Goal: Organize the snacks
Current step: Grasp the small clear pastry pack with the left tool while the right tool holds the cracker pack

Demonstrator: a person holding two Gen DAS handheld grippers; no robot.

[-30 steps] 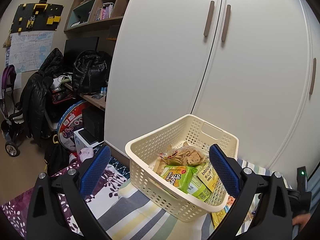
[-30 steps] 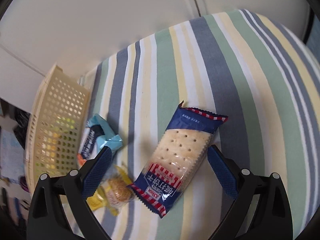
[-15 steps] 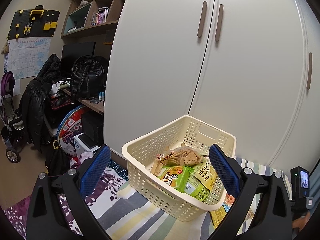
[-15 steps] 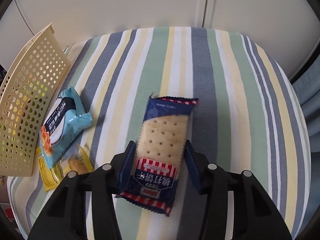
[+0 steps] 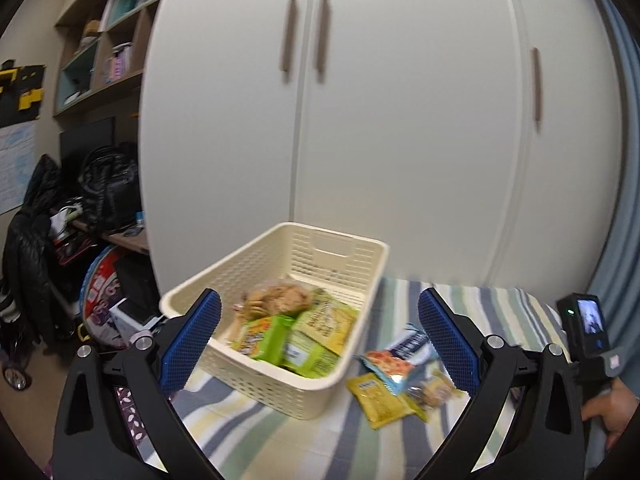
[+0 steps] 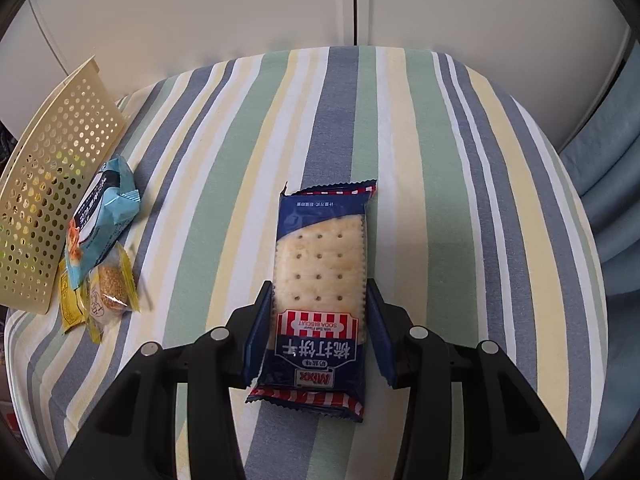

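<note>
While your right hand-held gripper (image 6: 318,320) is clamped across the lower half of the soda-biscuit packet (image 6: 320,276) over the striped bed cover (image 6: 440,168), treat it as light, brittle and slick-wrapped: squeeze the long edges gently. Your left hand-held gripper (image 5: 318,338) hangs spread wide before the cream basket (image 5: 336,376).

Basket (image 5: 280,376) top: open to the air, packets piled low inside.
Between basket and cracker packet (image 6: 320,280): a blue packet (image 6: 100,216) and yellow-wrapped snacks (image 6: 108,300) lie just beside the basket wall (image 6: 48,200).
Right of cracker packet: bare striped cloth (image 6: 460,200).
Far side: white cupboard doors (image 5: 400,120) stand close behind.
</note>
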